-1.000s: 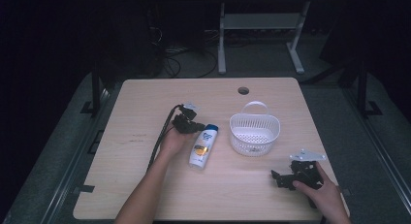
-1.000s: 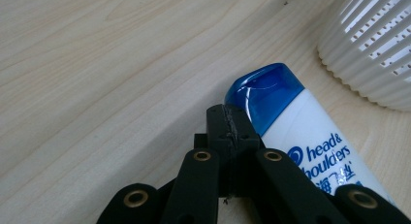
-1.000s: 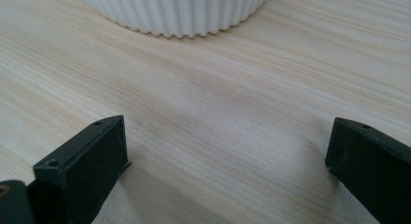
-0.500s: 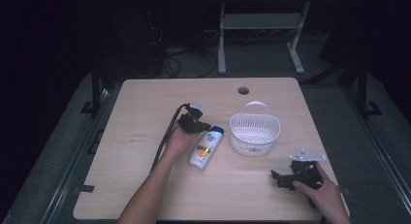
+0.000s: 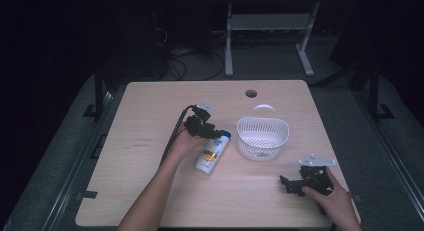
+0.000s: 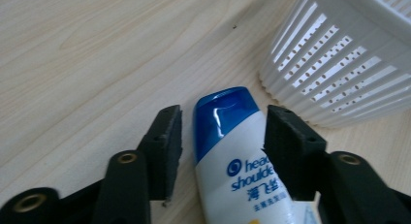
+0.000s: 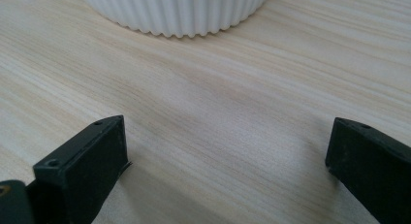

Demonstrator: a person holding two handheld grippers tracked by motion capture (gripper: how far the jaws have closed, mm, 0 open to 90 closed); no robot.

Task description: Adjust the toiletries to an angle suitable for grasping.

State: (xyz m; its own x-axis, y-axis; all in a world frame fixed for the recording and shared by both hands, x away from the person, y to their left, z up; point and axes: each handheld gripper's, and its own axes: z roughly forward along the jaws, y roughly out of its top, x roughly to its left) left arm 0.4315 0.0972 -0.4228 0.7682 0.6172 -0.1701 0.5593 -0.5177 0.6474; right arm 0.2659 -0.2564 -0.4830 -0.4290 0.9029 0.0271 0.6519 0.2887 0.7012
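**A:** Where does the grab stand? The left hand-held gripper (image 6: pixel 220 136) has just been opening its jaws, and the shampoo bottle (image 6: pixel 232 156) lies between them, flat on the surface (image 5: pixel 150 141) with its blue cap toward the white basket (image 5: pixel 262 136).

**B:** Between them, yes — but not pinched. In the left gripper view there's a gap on the left of the cap, and the other pad sits right at the bottle's edge. I'd call it open around the bottle, not holding it.

**A:** So how should it close?

**B:** Slide further along first, I think, so the pads take the white body rather than the tapered cap — the cap is glossy and narrows, and a squeeze there could squirt the bottle out. Then centre the jaws so both pads meet it together.

**A:** And the basket?

**B:** Just beside the cap, so lift straight up before swinging across the rim.

**A:** The right hand-held gripper (image 5: pixel 305 183)?

**B:** Resting near the surface's near right corner, jaws spread wide, nothing between them. It's well apart and needn't move.
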